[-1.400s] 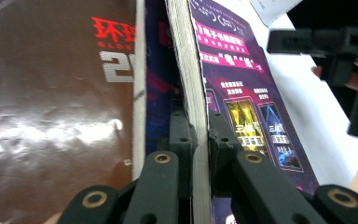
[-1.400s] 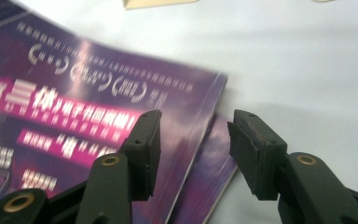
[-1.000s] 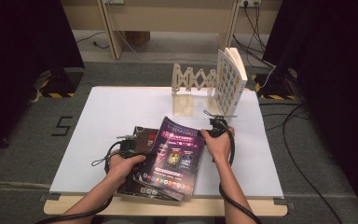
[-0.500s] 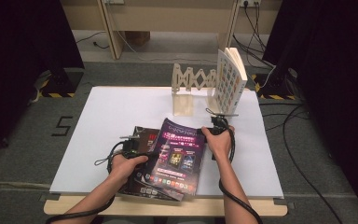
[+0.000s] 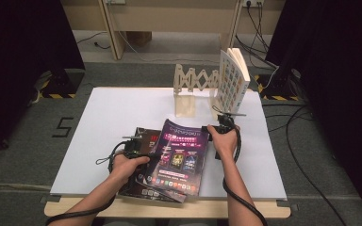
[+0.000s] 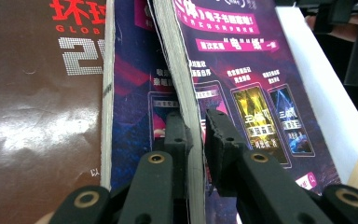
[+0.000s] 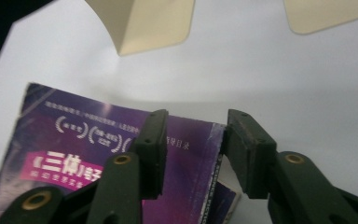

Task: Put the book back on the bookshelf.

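Gripping the purple magazine [image 5: 181, 157] by its left edge, we are clamping the left gripper [image 6: 196, 135] on its thick block of pages, one finger under it and one on the cover. This magazine is lying tilted on top of a small stack near the front of the white worktop [image 5: 103, 117], over a second purple magazine [image 6: 130, 93] and a dark brown one [image 6: 37, 93] with red and white lettering. Its glossy cover is showing pink banners, white characters and a row of small pictures. Our right gripper [image 7: 193, 140] is reaching its top right corner; its fingers have just been closing and are standing apart, the corner sitting between them without being pinched. A wooden folding rack [image 5: 195, 89] is standing farther back, with a book [image 5: 233, 80] upright against it.
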`<action>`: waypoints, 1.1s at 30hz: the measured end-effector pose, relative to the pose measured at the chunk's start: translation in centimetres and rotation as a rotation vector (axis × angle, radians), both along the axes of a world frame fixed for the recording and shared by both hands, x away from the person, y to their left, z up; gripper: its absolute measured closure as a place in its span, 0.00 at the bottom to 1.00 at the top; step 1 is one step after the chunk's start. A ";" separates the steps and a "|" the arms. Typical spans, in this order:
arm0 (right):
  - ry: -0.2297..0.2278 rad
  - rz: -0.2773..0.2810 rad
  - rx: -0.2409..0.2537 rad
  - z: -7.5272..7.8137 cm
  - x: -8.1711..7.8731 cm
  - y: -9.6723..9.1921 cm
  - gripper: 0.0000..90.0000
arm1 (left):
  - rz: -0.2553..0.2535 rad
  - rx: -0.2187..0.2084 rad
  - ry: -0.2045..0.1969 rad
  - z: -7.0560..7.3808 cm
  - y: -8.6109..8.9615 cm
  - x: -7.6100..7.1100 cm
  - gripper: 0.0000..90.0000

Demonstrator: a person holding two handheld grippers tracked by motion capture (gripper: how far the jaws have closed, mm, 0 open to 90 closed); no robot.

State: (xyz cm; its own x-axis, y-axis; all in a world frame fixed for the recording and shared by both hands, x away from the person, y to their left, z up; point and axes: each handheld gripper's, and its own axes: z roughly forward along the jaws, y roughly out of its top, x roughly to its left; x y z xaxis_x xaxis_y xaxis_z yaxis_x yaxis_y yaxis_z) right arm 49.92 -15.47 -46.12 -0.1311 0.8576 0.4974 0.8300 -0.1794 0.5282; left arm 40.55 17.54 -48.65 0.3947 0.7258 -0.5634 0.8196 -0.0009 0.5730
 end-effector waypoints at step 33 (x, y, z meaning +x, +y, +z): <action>0.001 0.139 0.037 2.7 -1.3 1.3 0.89 | -0.014 0.037 -0.031 0.3 -0.2 -0.3 0.82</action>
State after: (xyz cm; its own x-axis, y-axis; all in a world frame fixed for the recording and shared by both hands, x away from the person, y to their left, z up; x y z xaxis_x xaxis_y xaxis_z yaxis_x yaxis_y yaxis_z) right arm 48.57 -14.16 -43.39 -0.2464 0.8125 0.5283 0.8488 -0.0821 0.5222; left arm 40.20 17.39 -48.35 0.4218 0.7402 -0.5236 0.8013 -0.0343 0.5972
